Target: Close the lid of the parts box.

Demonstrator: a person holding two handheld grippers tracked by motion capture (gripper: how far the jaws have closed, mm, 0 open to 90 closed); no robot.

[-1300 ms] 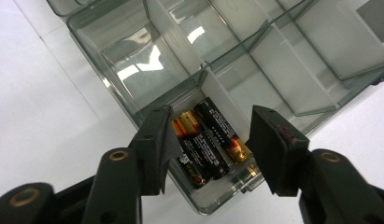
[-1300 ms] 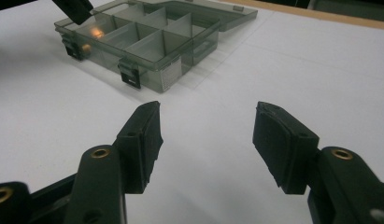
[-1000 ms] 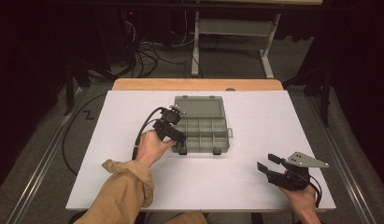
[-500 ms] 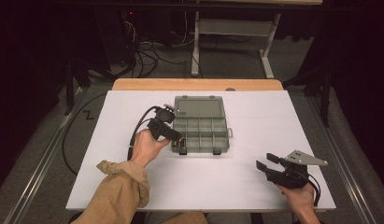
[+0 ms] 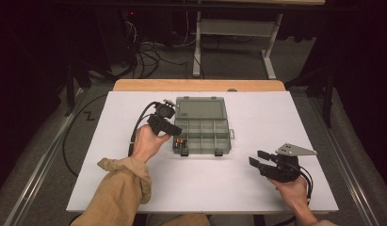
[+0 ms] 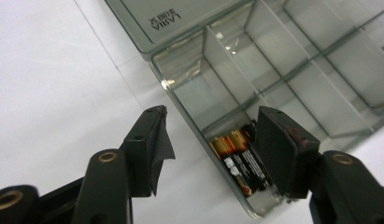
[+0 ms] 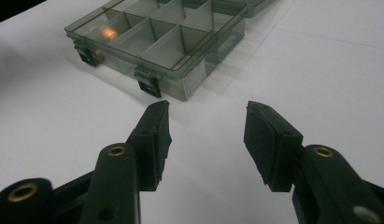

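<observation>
Left claw (image 6: 210, 135) over batteries (image 6: 238, 161)

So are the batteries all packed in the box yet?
Some are: batteries lie in one corner slot of the open box. The left claw hangs open over them, holding nothing. The right claw is empty too. The other slots look bare, and the lid is open.

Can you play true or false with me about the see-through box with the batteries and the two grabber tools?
1. The organiser box lies open on the white table. True.
2. The batteries fill every compartment. False: they lie in one corner compartment, and the others look empty.
3. The left gripper stands open by the box's battery corner. True.
4. The right gripper squeezes a battery. False: its jaws are apart with nothing between them, and they have just been closing.
</observation>
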